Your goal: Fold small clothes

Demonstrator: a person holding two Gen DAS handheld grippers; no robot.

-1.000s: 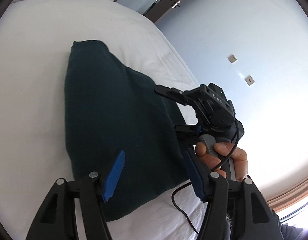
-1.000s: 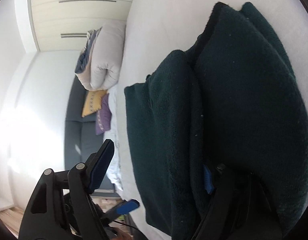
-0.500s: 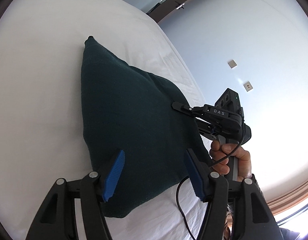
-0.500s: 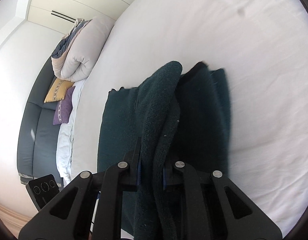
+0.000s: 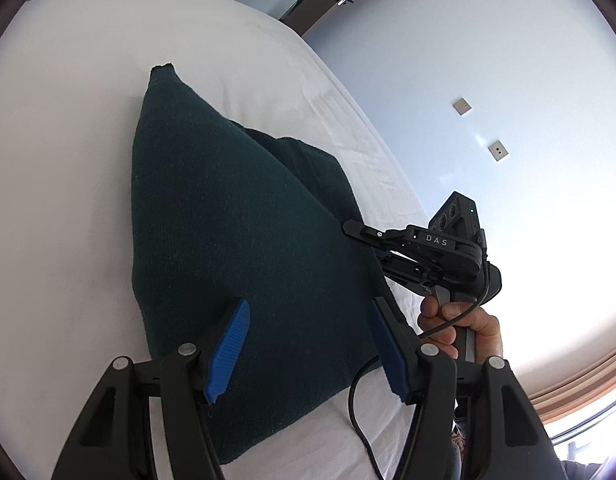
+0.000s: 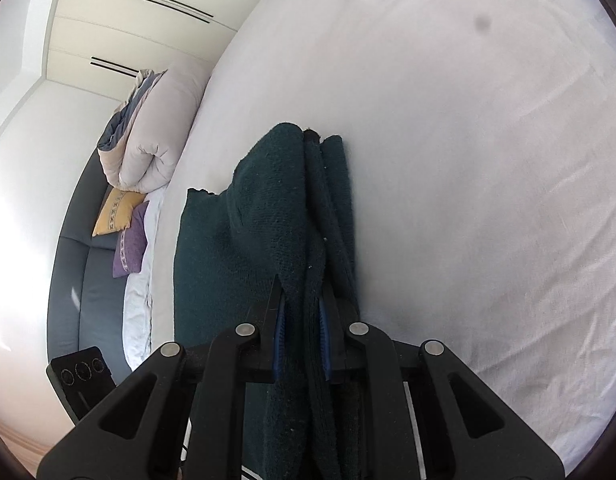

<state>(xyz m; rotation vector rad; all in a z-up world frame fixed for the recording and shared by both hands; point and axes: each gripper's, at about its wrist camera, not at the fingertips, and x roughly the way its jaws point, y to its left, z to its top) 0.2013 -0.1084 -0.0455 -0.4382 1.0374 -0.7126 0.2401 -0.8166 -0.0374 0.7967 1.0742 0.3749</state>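
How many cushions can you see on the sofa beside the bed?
2: a yellow cushion on the grey sofa below the rolled duvet, and a purple cushion just below it. More may be hidden.

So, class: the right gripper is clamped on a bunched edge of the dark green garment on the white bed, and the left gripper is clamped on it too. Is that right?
Not quite. The left gripper is open, its blue pads apart over the dark green garment, as the left wrist view shows. The right gripper is indeed clamped on a bunched edge, on the white bed.
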